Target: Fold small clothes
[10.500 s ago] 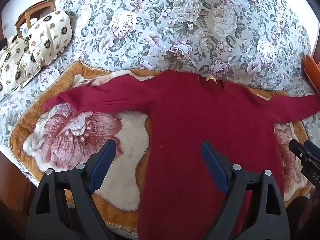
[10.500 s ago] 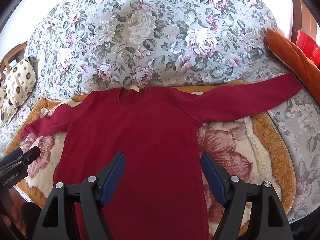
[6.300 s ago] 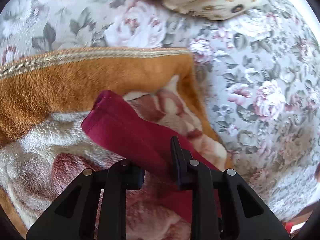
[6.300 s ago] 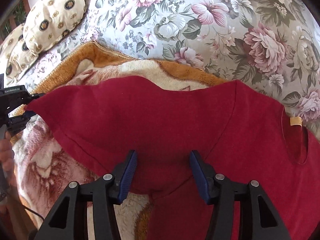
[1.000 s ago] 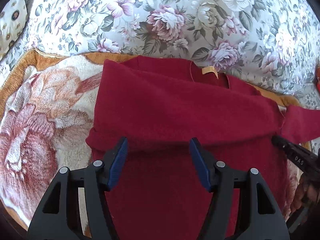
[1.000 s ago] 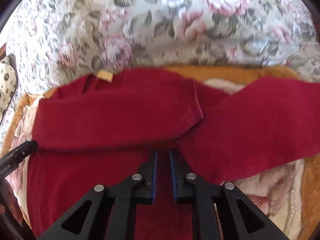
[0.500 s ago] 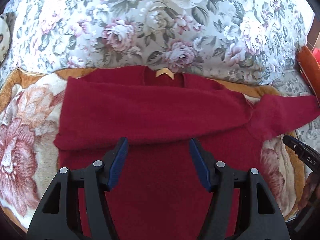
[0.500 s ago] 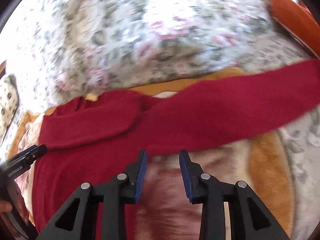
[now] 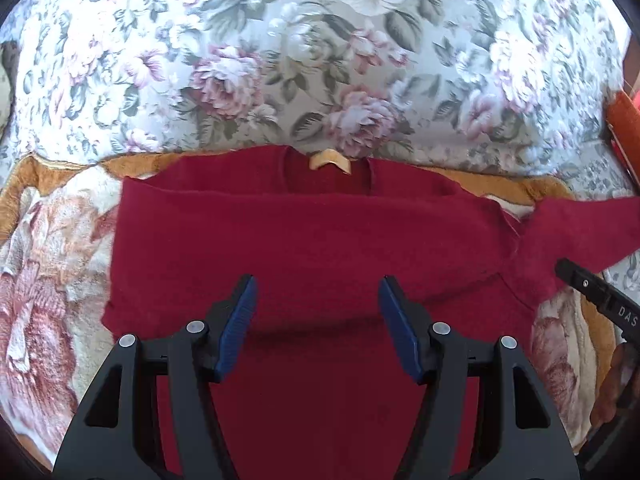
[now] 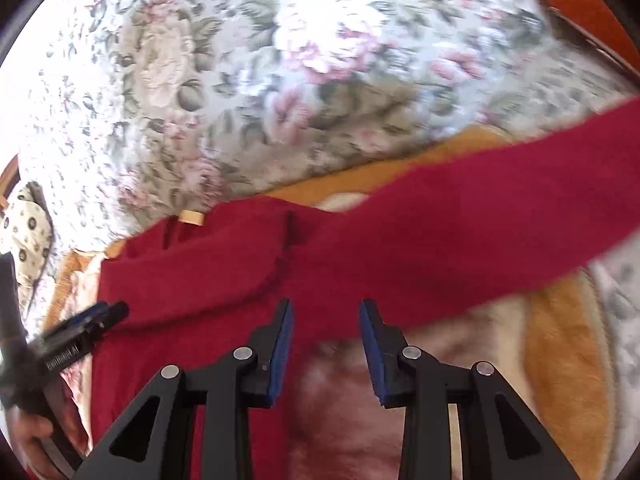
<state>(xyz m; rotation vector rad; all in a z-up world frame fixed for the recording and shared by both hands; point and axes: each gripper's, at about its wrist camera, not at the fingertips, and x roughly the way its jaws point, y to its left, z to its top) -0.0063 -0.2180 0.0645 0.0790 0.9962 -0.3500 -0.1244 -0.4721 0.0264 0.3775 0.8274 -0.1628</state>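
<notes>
sweater (image 9: 320, 248) lying flat on the bed's blanket (image 10: 560, 340) | unfolded sleeve (image 10: 500, 216) running out rightward — nearer the right gripper (image 10: 325, 312), jaws half-open, empty | left gripper (image 9: 316, 292) hovering, jaws wide

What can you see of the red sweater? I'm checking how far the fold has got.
The sweater is dark red, soft and fuzzy-looking, with long sleeves, a round neck and a tan label inside the collar. It lies flat, neck away from the cameras, on a plush blanket over a floral bedspread. One sleeve is folded across the chest; the other sleeve reaches outward, unfolded. Both hand-held grippers, left and right, are open, gripping nothing.
</notes>
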